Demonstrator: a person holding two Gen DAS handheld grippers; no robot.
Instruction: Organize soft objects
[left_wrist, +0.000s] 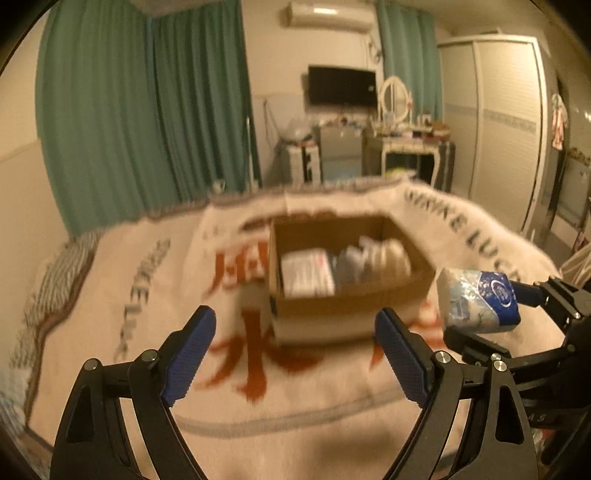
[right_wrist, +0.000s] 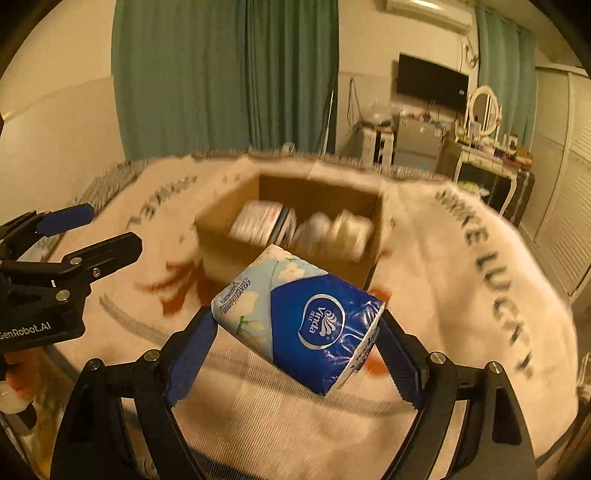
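I'm holding the right tongs (right_wrist: 297, 332) clamped on a tissue pack (right_wrist: 299, 325), low centre in the right wrist view, its blue Vinda label facing the camera and the pack tilted between the two blue pads. It's hanging above the blanket (right_wrist: 461, 295), just in front of the box (right_wrist: 221, 225), which is sitting in the middle of the frame. The box is open on top and I'm seeing several pale wrapped items inside, too blurred to name.

My left tongs (left_wrist: 295, 354) are standing wide apart, gripping nothing, low centre in the left wrist view and hovering over the red characters on the blanket (left_wrist: 110, 332). From this side the box (left_wrist: 332, 306) is showing dead ahead, and the pack (left_wrist: 476, 299) is at the right edge, pinched in the other tongs (left_wrist: 491, 310), beside the box's right corner.
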